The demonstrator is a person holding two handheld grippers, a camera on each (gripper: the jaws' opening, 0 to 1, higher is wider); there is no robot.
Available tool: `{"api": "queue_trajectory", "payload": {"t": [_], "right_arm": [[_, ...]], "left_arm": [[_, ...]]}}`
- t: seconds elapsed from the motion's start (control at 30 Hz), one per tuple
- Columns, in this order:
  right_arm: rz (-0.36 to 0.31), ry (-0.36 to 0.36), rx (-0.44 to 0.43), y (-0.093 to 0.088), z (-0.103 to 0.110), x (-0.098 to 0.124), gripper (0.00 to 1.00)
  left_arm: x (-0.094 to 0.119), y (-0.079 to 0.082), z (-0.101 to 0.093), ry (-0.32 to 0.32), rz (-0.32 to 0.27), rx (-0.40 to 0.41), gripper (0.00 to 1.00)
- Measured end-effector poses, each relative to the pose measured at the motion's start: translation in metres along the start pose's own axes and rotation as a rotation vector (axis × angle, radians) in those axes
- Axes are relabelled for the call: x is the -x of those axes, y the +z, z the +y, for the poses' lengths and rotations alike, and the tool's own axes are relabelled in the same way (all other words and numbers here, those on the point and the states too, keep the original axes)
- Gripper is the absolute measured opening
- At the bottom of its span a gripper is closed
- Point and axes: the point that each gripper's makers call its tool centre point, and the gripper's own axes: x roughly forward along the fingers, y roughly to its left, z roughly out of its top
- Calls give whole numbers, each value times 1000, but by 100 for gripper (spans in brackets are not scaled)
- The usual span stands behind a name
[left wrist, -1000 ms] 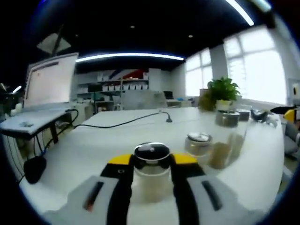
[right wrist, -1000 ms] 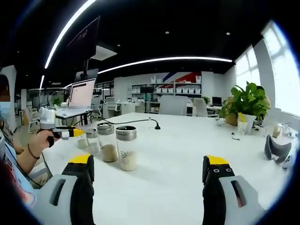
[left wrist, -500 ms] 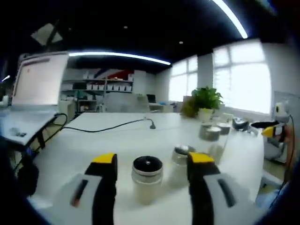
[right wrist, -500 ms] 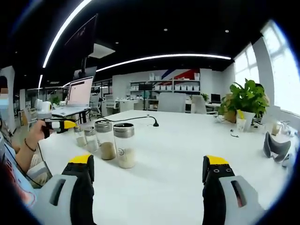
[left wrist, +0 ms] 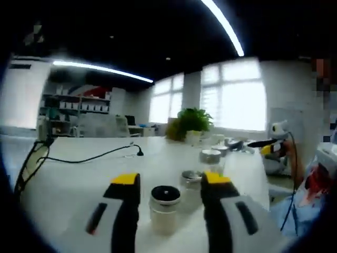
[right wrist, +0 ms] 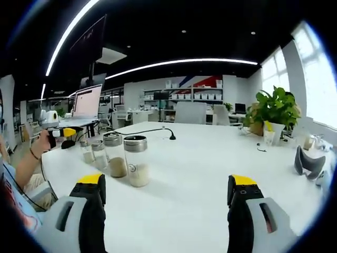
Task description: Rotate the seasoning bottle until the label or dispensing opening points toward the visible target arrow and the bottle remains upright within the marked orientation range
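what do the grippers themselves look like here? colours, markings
Both match: the left gripper and right gripper each have two black jaws capped with yellow tips, set in pale grey housings with a dark slot on each side. In the right gripper view, the person's hand wears a dark wristband.

Four seasoning bottles [right wrist: 136, 161] in a row on the table [right wrist: 200, 174], left of centre in the right gripper view, the left gripper [right wrist: 59, 133] at the row's far end, cable [right wrist: 142, 132] behind them, potted plant [right wrist: 272, 113] far right, laptop [right wrist: 87, 103] behind left.
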Motion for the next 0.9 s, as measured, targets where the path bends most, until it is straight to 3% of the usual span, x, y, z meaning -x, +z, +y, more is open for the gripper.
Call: {"api": "queue_trajectory", "payload": {"t": [0.1, 0.17, 0.3, 0.4, 0.53, 0.8, 0.87, 0.9], "right_arm": [[61, 13, 101, -8, 3, 0, 99], [61, 14, 93, -8, 4, 0, 99], [63, 27, 72, -9, 5, 0, 99], [70, 23, 75, -10, 3, 1, 99], [61, 21, 75, -8, 2, 3, 99], [46, 41, 60, -5, 5, 2, 99], [28, 57, 58, -2, 8, 3, 99], [24, 64, 52, -1, 9, 3, 99]], "left_arm": [[-6, -18, 8, 0, 91, -114, 46], [-9, -23, 9, -11, 115, -214, 41], [-16, -26, 1, -102, 98, -152, 51], [-19, -29, -2, -159, 105, -110, 48], [-21, -31, -4, -192, 91, -66, 47], [-28, -35, -4, -208, 100, -55, 41], [-27, -46, -2, -211, 170, -99, 40], [-29, -47, -3, -209, 171, -96, 37]]}}
